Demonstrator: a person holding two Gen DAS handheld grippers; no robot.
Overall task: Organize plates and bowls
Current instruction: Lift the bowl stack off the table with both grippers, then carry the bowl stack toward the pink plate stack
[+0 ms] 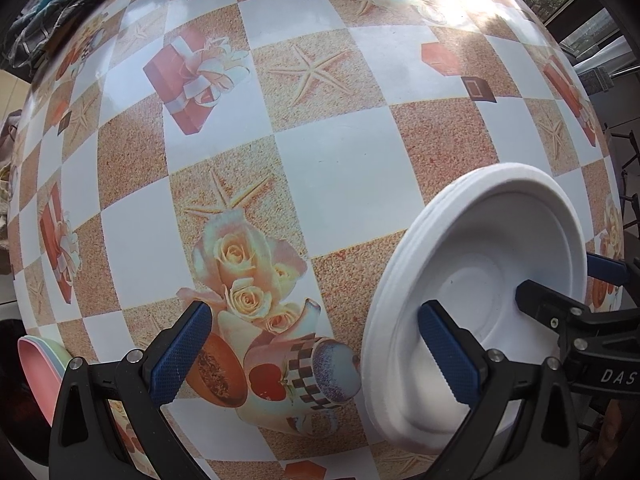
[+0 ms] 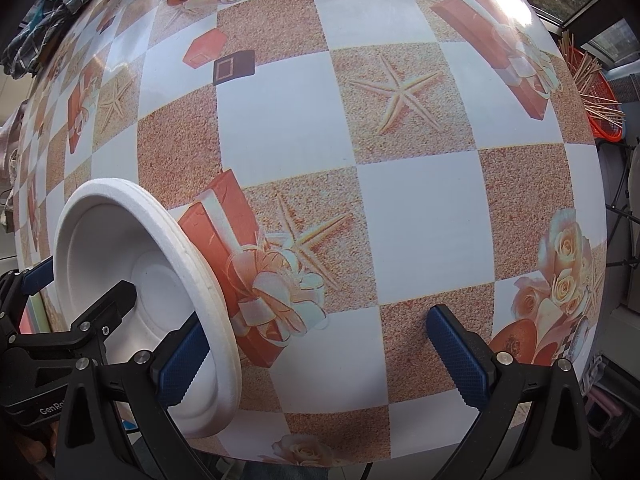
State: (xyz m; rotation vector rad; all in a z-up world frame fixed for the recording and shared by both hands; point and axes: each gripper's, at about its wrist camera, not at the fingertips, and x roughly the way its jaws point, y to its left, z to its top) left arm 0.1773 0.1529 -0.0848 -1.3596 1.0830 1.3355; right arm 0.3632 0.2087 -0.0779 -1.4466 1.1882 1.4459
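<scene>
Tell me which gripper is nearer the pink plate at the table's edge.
Left. The left gripper hangs open just right of the pink plate. The right gripper is on the far side of the white plates, farther from it.

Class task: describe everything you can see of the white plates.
The white plates form a small nested stack, matte and foam-like, with stepped rims and a round recessed centre. They stand tilted up on edge above the table. One finger of each open gripper, left and right, reaches inside the hollow.

Matt white foam plates lie on a glossy tablecloth.
</scene>
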